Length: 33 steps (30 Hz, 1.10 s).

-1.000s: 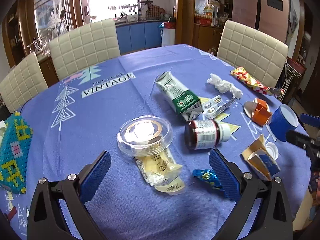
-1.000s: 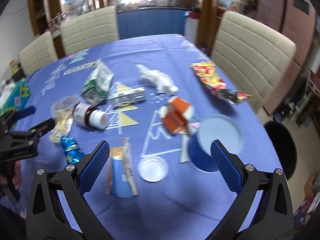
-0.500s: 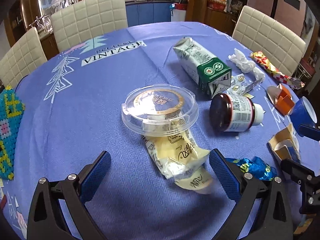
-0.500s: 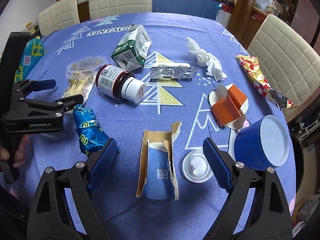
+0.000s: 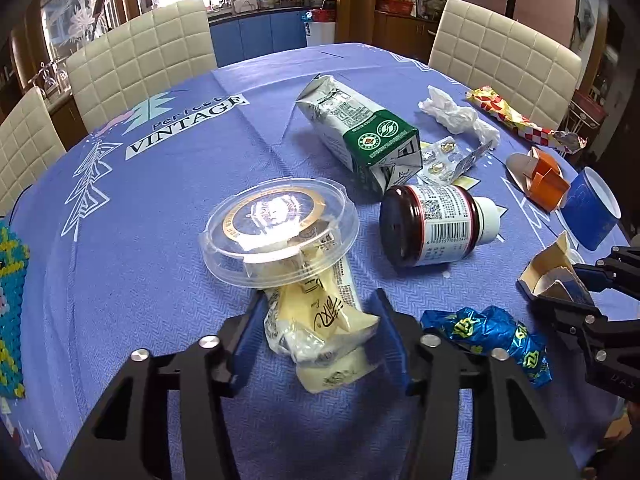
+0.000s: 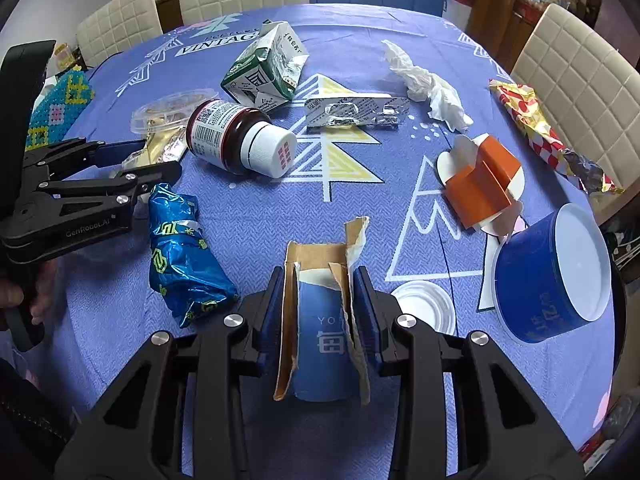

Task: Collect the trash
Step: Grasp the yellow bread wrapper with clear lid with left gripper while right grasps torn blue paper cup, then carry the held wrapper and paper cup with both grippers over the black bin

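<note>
We see the left gripper [image 5: 320, 330] at lower centre, jaws just closed in around the yellow wrapper [image 5: 316, 320], pads touching it. The right gripper [image 6: 320, 308], lower centre, has just clamped the torn paper cup [image 6: 322, 320] lying on the blue tablecloth [image 6: 260, 208].

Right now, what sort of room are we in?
Probably a home dining room: a round table under a blue printed tablecloth, cream quilted chairs around it, and blue kitchen cabinets behind.
</note>
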Available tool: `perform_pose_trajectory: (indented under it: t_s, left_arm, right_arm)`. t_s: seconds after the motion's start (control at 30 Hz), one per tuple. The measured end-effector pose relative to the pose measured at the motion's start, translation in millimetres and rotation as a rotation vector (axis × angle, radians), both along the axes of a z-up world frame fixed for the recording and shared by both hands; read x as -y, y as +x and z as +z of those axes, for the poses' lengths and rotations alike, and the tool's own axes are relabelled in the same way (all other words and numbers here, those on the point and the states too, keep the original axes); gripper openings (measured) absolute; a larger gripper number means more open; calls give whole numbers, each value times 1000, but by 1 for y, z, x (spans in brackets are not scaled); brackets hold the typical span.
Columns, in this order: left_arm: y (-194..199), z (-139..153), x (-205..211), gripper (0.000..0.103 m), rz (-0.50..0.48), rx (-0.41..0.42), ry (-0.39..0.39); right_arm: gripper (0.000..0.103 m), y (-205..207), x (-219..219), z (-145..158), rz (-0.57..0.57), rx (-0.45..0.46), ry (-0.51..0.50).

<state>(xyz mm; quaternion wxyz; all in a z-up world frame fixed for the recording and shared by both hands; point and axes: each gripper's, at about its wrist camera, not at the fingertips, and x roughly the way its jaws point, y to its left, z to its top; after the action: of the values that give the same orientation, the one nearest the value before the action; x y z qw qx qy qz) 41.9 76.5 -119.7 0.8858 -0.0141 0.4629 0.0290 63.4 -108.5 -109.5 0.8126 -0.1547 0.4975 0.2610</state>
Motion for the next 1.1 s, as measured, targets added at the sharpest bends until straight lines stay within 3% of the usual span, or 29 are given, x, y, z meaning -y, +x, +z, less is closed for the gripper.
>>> perform_pose_trajectory:
  t_s: [0.1, 0.43, 0.47, 0.5, 0.57, 0.7, 1.1]
  left_arm:
    - [-2, 2, -2, 33, -4, 0, -26]
    - [-34, 33, 27, 32, -70, 36, -57]
    - [-37, 37, 28, 32, -82, 34, -106]
    - [-37, 40, 22, 32, -85, 20, -230]
    - [-37, 46, 14, 32, -27, 14, -310]
    - [-41, 64, 16, 32, -3, 73, -259]
    - [-39, 71, 72, 32, 7, 50, -175]
  right_arm:
    - [36, -2, 2, 4, 4, 3, 6]
    - [36, -2, 3, 33, 11, 72, 40]
    - [37, -2, 4, 36, 9, 77, 44]
    - [37, -2, 6, 38, 6, 80, 51]
    - [37, -3, 11, 45, 4, 98, 68]
    - [37, -3, 25, 54, -10, 105, 103]
    - [37, 15, 69, 67, 5, 130, 141]
